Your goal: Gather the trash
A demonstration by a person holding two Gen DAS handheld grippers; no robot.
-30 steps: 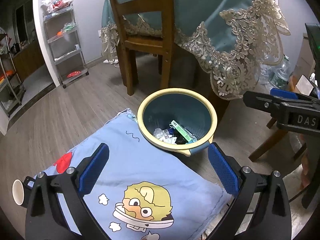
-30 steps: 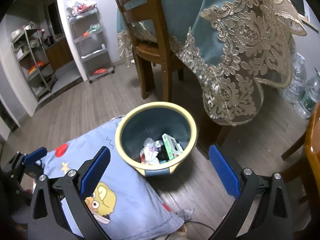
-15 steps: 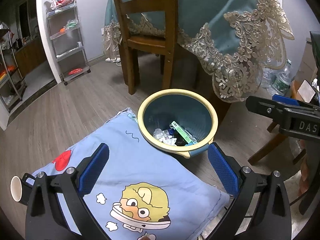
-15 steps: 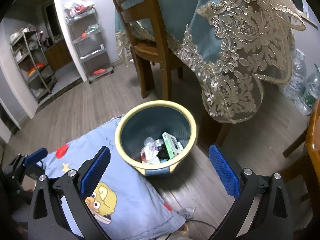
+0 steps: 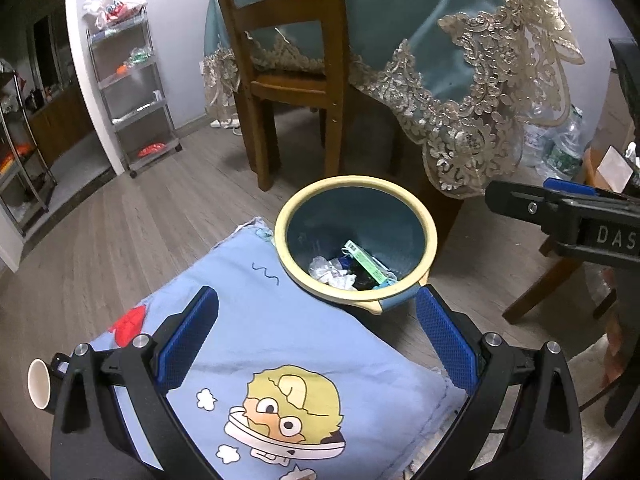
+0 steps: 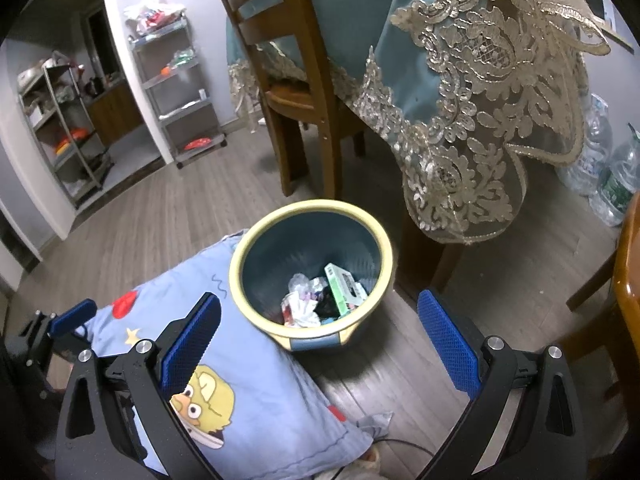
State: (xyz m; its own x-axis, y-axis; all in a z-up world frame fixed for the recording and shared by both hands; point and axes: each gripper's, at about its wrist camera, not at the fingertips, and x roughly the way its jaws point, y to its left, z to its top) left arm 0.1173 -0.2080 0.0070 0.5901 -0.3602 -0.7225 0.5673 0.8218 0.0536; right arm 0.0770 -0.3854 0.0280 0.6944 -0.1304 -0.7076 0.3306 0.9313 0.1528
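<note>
A blue trash bin with a cream rim point(image 5: 430, 232) point(image 6: 384, 248) stands on the wood floor, against a blue cartoon cushion. Inside lie crumpled white paper point(image 5: 332, 270) point(image 6: 300, 306), a green box point(image 5: 366, 262) point(image 6: 340, 282) and dark scraps. My left gripper point(image 5: 316, 336) is open and empty, above the cushion just short of the bin. My right gripper point(image 6: 318, 340) is open and empty, above the bin's near rim. The right gripper also shows in the left wrist view point(image 5: 560, 216), to the right of the bin. A white paper cup point(image 5: 39, 384) sits at the left edge.
The cushion point(image 5: 280, 360) point(image 6: 248, 392) covers the near floor. A wooden chair point(image 5: 288, 60) and a table with a lace-edged teal cloth point(image 5: 460, 60) stand behind the bin. Metal shelves point(image 5: 132, 92) are at the back left. Plastic bottles point(image 6: 612, 180) and a wooden stool point(image 6: 628, 280) are at the right.
Both views have shifted only slightly; the bin sits a little lower and nearer in the right wrist view. Both grippers stay open and empty.
</note>
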